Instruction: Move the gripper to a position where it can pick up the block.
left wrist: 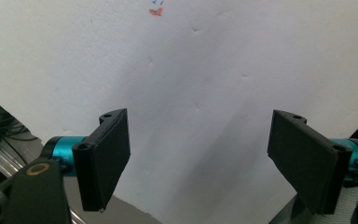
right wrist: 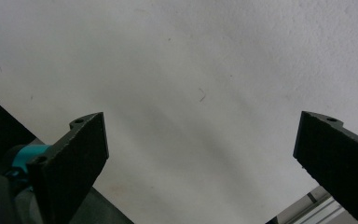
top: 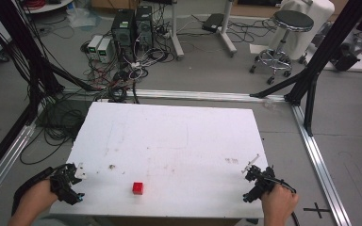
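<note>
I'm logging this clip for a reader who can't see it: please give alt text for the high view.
A small red cube sits alone near the front edge of a white table, between the left claw at the front left corner and the right claw at the front right, each hand-held and holding nothing. Behind the table lie tangled cables, computer towers and a stool.

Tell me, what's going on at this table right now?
A person holds a gripper in each hand at the near corners of a white table. The left gripper and right gripper both have their jaws wide open with nothing between them. A small red cube sits alone near the front edge between them, untouched.
</note>
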### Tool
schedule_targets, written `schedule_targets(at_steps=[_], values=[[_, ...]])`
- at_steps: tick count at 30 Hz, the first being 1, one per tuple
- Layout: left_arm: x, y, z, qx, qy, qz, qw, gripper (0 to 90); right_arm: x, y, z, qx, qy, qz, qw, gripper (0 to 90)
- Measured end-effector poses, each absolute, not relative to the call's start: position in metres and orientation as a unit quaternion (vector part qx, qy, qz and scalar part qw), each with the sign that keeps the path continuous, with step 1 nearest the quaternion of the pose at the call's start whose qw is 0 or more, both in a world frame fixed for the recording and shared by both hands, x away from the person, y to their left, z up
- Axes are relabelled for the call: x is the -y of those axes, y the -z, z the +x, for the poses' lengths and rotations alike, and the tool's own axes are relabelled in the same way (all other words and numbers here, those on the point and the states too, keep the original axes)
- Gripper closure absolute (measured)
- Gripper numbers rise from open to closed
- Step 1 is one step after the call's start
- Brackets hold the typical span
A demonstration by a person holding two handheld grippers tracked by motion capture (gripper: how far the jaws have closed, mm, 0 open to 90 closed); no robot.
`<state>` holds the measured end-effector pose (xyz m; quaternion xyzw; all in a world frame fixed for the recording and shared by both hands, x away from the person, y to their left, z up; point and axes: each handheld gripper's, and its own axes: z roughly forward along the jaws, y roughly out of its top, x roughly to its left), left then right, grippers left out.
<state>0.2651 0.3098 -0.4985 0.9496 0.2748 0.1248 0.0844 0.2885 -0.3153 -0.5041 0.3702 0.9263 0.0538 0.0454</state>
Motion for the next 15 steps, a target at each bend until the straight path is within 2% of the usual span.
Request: schedule_targets(at_steps=[15], values=[[-0.3108, 0.4975, 0.2656, -0.276, -0.128, 0.949, 0.088, 21.4, 0.3153, 0.5040, 0.2878, -0.926, -0.057, 0.371, 0.042, 2.2]])
